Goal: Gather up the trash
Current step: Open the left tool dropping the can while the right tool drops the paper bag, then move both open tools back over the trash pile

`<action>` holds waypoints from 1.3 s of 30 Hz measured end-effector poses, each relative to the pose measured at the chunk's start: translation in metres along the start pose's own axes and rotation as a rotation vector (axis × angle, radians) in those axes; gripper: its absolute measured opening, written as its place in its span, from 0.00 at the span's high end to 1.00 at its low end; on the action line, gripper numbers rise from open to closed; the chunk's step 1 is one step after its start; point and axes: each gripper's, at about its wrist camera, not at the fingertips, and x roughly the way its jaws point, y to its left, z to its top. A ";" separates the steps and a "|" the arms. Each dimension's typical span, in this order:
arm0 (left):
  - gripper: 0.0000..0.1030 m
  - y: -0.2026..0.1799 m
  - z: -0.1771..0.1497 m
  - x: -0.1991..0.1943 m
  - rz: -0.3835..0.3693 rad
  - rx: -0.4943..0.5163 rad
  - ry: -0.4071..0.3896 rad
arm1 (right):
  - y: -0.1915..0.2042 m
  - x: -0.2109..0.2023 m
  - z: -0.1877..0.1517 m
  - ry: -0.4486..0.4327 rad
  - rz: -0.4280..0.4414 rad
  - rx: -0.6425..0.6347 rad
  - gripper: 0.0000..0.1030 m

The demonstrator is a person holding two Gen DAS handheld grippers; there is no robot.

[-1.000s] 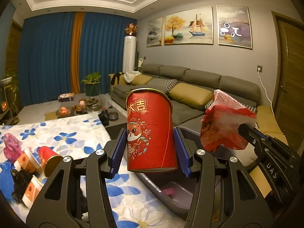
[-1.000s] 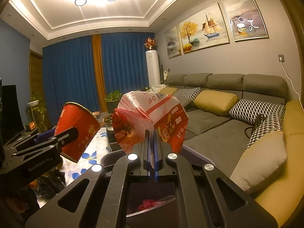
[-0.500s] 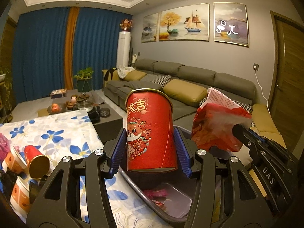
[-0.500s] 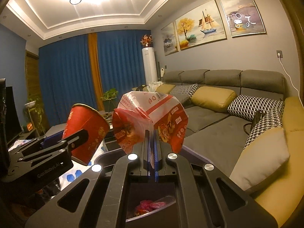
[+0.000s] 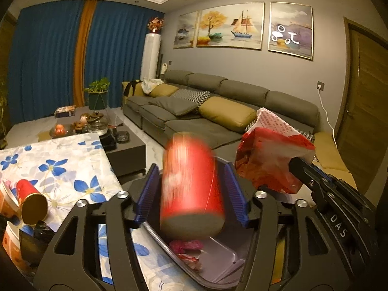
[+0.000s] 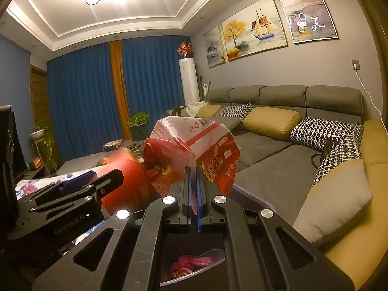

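My left gripper (image 5: 191, 191) has just been opening: its ribbed blue pads (image 5: 148, 189) stand clear of the red can (image 5: 191, 186), which is between them, motion-blurred, a smooth cylinder with a dull flat base, above the bin (image 5: 218, 274). No pad presses on the can. The bin is a grey, glossy plastic tub with a rounded rim; crumpled pink and red film lies on its floor. My right gripper (image 6: 193, 189) has its jaws together, clamped on the lower edge of a wrapper (image 6: 194, 150), a crinkled red and white printed bag, puffed and creased, held above the same bin. From the left wrist view the wrapper (image 5: 271, 155) sits just right of the can, at the tip of the right gripper's black frame. To the left, the table (image 5: 60, 162) carries a white cloth with blue flowers; on it a second red can (image 5: 31, 201) lies on its side, gold interior facing me, beside paper cups (image 5: 7, 201) at the frame edge. Behind: a grey fabric sofa (image 5: 218, 101) with mustard cushions, smooth and rounded.
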 end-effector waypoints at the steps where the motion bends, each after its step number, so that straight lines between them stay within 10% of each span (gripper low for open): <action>1: 0.34 0.000 -0.001 0.000 -0.006 -0.002 -0.006 | 0.000 0.000 0.000 0.001 0.001 0.001 0.95; 6: 0.18 0.008 -0.003 -0.005 0.031 -0.017 -0.020 | -0.002 0.004 0.001 0.014 -0.006 0.008 0.93; 22: 0.07 0.085 -0.021 -0.103 0.348 -0.114 -0.090 | 0.021 -0.020 -0.004 -0.023 0.043 0.002 0.30; 39: 0.07 0.187 -0.069 -0.241 0.689 -0.229 -0.095 | 0.146 -0.023 -0.051 0.121 0.276 -0.116 0.27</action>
